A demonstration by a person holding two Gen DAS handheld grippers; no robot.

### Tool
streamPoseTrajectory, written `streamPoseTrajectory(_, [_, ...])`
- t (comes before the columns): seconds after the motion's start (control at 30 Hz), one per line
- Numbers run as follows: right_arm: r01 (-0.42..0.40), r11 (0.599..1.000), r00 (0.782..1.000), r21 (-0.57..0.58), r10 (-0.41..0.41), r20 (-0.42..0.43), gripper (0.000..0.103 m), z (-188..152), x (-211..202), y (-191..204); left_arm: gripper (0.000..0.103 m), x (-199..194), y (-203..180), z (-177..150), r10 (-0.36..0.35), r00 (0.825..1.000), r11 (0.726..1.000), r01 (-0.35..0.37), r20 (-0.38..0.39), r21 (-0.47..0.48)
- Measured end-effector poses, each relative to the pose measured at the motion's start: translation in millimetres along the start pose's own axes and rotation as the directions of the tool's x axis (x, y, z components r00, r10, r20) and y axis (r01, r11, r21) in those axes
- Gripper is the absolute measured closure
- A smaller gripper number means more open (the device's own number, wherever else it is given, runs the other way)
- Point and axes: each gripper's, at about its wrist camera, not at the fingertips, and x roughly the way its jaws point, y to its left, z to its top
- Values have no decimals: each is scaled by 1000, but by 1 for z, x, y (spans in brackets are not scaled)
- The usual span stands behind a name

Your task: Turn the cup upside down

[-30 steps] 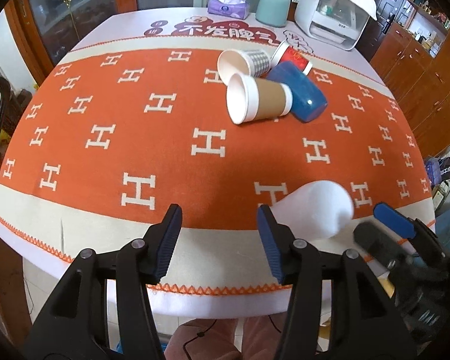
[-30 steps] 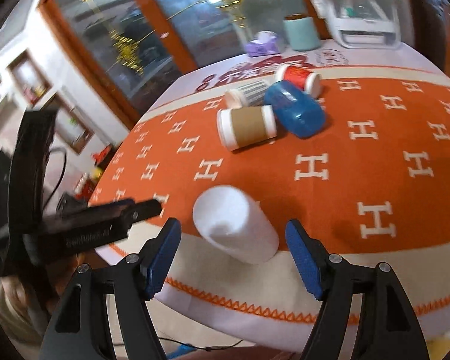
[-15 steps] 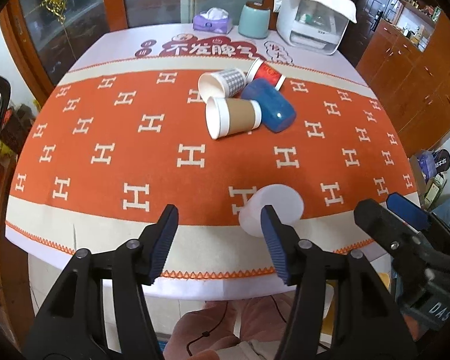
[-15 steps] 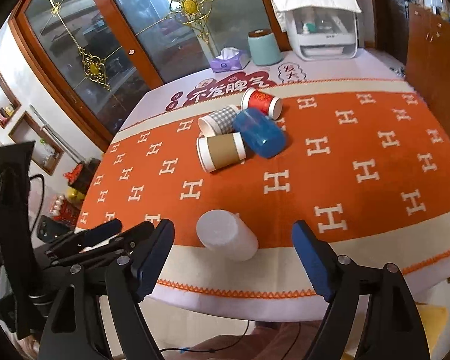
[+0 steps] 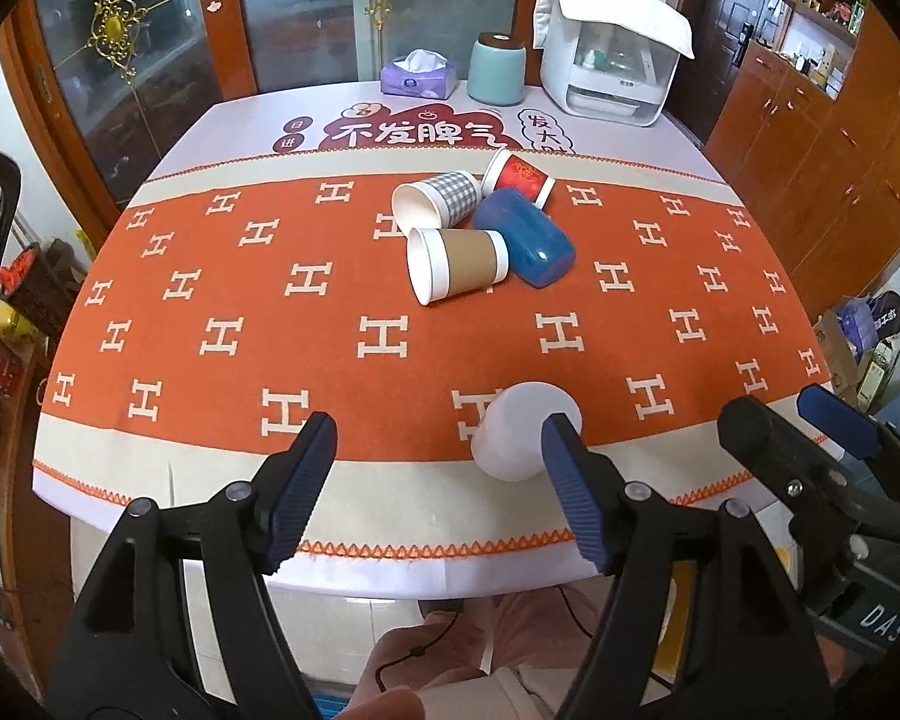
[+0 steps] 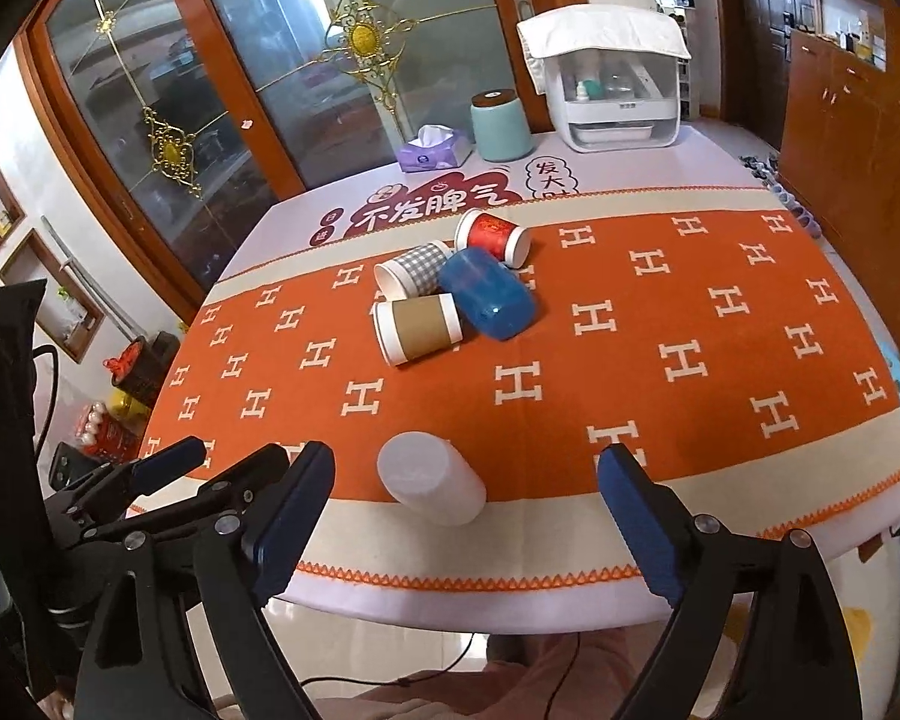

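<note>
Near table edge (image 6: 468, 570), inverted white cup (image 6: 431, 478)

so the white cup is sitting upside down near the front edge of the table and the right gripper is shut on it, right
Not quite. The white cup does sit upside down near the table's front edge, but the right gripper is open and clear of it, its jaws spread wide on either side, as the right wrist view shows.

The white cup (image 6: 431, 478) near the frame's lower centre looks like matt, frosted plastic. The blue cup (image 6: 487, 294) is glossy translucent plastic. The brown cup (image 6: 417, 329) looks like paper with a matt, card-like sleeve. The tablecloth (image 6: 630, 372) is woven cloth, soft and matt. Both grippers' fingers (image 5: 303, 483) carry ribbed blue pads on matt black plastic. At right, the cabinets (image 6: 858, 96) are glossy wood.
</note>
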Motion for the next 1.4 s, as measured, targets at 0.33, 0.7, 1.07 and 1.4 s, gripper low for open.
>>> streamPoseTrajectory(0.33, [34,999,999,-2,-34,7,12,3,-4,0,35,2,-5,1,7,1000,1000,-7,-6,6])
streamPoseTrajectory(0.7, [42,999,999,3,-42,5,12,5,-2,0,35,2,-5,1,9,1000,1000,-9,-5,4])
streamPoseTrajectory(1.07, [40,999,999,-12,-40,-4,12,16,8,5,35,11,6,4,14,1000,1000,-14,-15,-11])
streamPoseTrajectory(1.4, [37,999,999,-13,-37,-18,12,16,15,8,35,16,10,6,15,999,1000,-15,-32,-16])
